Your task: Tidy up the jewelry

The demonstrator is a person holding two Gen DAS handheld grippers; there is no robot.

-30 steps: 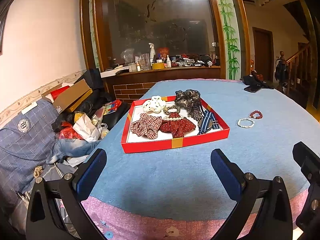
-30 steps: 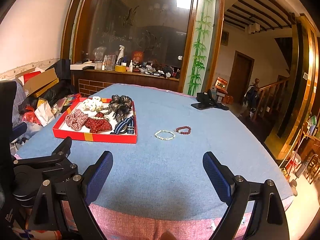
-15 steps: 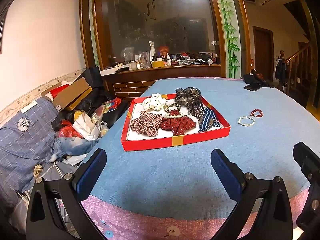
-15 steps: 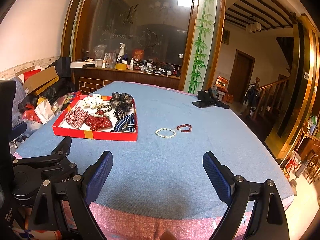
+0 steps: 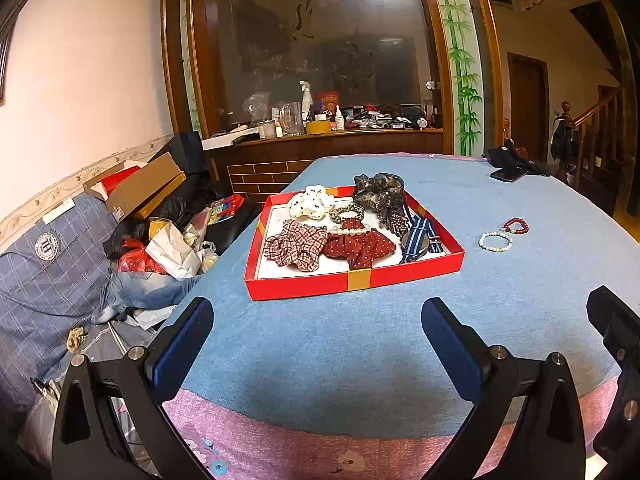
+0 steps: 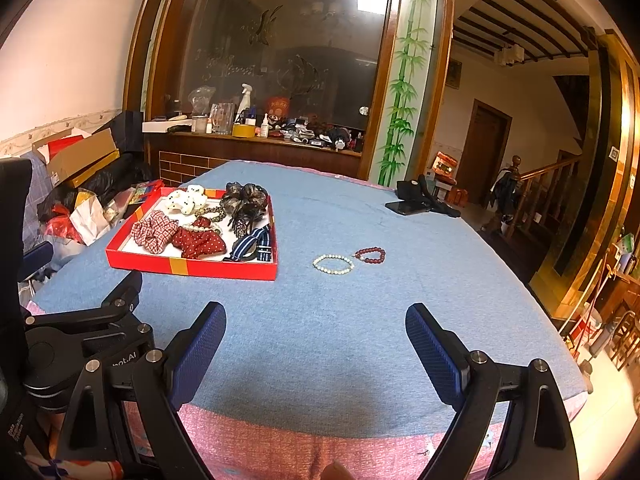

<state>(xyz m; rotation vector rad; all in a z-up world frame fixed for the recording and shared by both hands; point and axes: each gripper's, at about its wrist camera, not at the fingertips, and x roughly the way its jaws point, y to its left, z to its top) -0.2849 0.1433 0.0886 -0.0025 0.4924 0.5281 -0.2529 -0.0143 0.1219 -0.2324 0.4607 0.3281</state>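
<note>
Standing by the table [image 6: 360,320], I see loads of bare blue cloth between the near pink edge and the goods. The left gripper [image 5: 316,344] and right gripper [image 6: 316,344] both hang over that near edge, jaws spread wide, nothing in them. The red tray [image 5: 352,280] sits on the left side, its near wall facing the left gripper, stuffed with scrunchies [image 5: 296,242] and a striped watch strap [image 5: 420,236]. Just right of the tray, on open cloth, lie the white bracelet [image 6: 333,264] and the red bracelet [image 6: 370,255], close together, maybe touching, can't tell. Far right corner has a dark phone stand [image 6: 416,200], well apart from everything. The right edge drops off toward the stairs.

Compared with a second ago: tray and bracelets sit a bit higher in both views, so the grippers tipped or shifted slightly. Nothing on the table moved, jaws same width.
</note>
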